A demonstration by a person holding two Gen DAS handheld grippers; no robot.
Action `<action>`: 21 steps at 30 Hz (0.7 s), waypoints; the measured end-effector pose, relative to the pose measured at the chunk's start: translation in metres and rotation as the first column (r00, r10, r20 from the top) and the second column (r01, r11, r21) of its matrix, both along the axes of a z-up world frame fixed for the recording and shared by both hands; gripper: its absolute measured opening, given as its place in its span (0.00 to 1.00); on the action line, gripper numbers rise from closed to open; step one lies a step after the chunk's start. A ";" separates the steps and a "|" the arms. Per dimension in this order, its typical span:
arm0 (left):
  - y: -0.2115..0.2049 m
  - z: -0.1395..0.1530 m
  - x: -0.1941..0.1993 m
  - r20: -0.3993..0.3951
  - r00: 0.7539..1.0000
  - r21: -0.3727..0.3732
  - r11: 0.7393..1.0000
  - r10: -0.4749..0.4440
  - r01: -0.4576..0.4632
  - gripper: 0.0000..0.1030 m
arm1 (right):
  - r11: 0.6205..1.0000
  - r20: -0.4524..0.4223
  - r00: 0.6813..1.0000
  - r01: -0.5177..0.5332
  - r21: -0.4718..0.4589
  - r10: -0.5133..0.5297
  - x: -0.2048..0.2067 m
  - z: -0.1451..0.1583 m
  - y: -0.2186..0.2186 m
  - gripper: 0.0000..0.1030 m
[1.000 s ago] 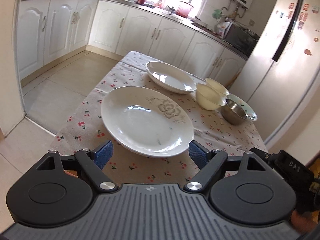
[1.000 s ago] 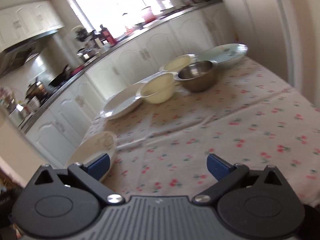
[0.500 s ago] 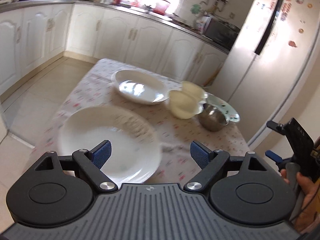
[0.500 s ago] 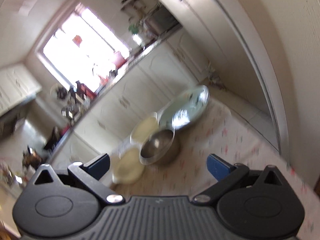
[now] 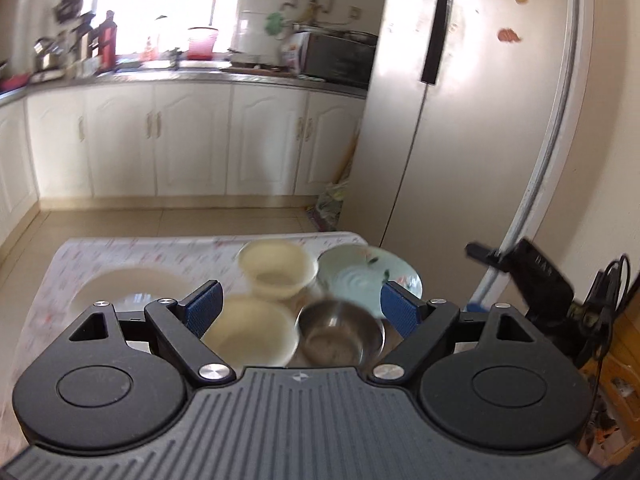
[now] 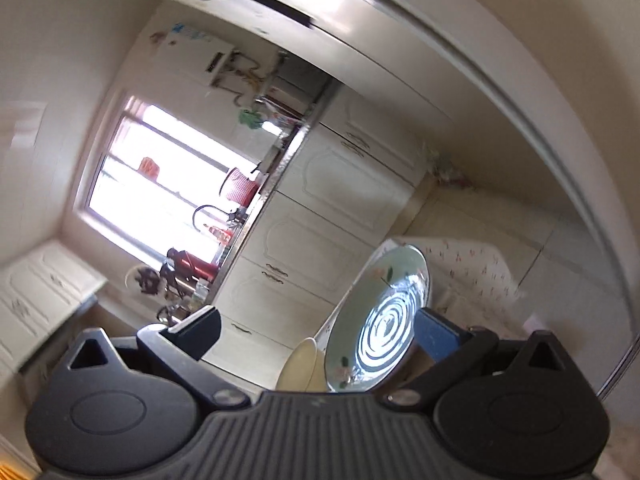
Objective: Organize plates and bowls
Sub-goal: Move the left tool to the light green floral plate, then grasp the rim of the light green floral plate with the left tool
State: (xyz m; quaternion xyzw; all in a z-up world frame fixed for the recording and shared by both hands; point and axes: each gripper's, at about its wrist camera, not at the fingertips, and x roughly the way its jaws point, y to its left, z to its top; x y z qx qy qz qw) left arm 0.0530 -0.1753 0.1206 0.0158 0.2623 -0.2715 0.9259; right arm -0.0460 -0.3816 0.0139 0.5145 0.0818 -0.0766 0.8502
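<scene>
Nothing looks sorted yet: judging by the spread on the desk (image 5: 60, 264), every dish lies apart, none stacked. In the left wrist view the left gripper (image 5: 301, 305) is spread wide and empty above the cluster. The steel bowl (image 5: 334, 334) sits at 6 o'clock of the pale green plate (image 5: 360, 276); a cream bowl (image 5: 276, 266) is at that plate's 9 o'clock, a second cream bowl (image 5: 252, 334) at the steel bowl's 9 o'clock, and a blurred white plate (image 5: 120, 284) further out toward 9 o'clock. The right gripper (image 6: 318, 330), also wide and holding nothing, is rolled sideways with the green plate between its fingers, though contact cannot be told. All the stacking remains.
</scene>
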 end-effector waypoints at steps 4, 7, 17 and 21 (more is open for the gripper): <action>-0.047 -0.009 0.041 -0.006 0.999 0.040 0.998 -0.050 0.050 1.00 | 0.998 -0.025 0.999 -0.026 0.064 0.028 0.017 -0.021 -0.008 0.96; -0.081 -0.022 0.073 -0.030 0.996 0.066 0.994 -0.079 0.081 0.95 | 0.997 -0.035 0.999 -0.023 0.077 0.026 0.019 -0.026 -0.013 0.96; -0.168 -0.080 0.161 -0.190 0.979 0.117 0.988 -0.077 0.100 0.66 | 0.995 -0.003 0.999 -0.032 0.092 0.033 0.023 -0.032 -0.014 0.95; -0.182 -0.099 0.181 -0.214 0.974 0.126 0.987 -0.071 0.100 0.63 | 0.994 0.030 0.998 -0.059 0.097 0.057 0.026 -0.031 -0.012 0.95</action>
